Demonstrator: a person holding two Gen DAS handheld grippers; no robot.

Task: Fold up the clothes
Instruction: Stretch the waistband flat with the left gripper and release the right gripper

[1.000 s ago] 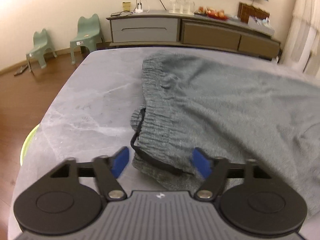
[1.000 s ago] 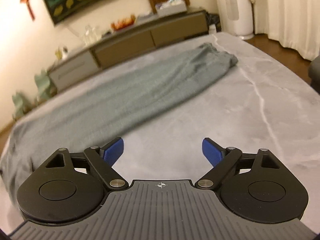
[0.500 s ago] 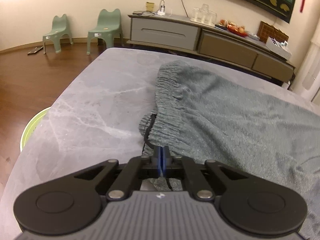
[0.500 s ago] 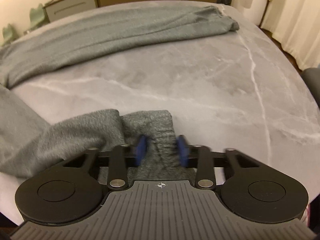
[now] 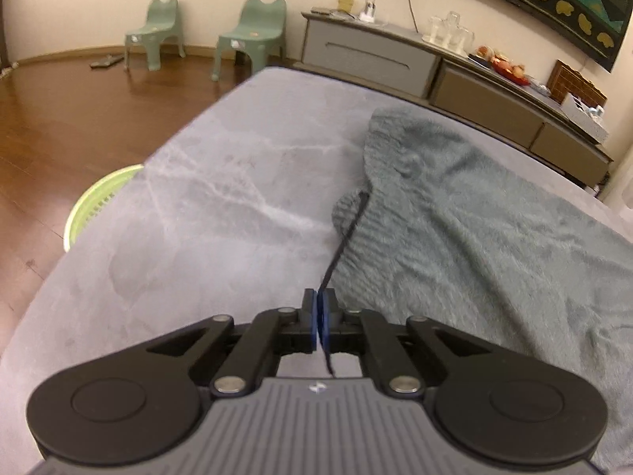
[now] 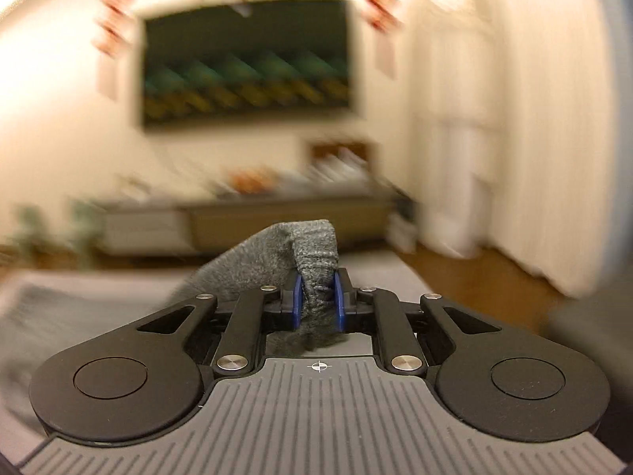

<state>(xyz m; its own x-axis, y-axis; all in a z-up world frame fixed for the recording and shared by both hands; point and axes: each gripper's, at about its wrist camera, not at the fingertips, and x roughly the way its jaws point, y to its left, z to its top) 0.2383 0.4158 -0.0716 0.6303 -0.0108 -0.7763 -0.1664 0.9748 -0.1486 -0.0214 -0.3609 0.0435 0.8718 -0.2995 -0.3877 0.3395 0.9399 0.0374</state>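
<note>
The grey marbled surface carries the grey-green trousers, spread long from the near-left waistband toward the far right, not yet folded. The right gripper has its fingers clamped on a lifted leg cuff. The left gripper, fingers together, pinches only the black drawstring.

Left wrist cam sits close over the bench, angled down past its edge. Right wrist cam faces nearly level at the wall, blurry. Both catch the sideboard.
</note>
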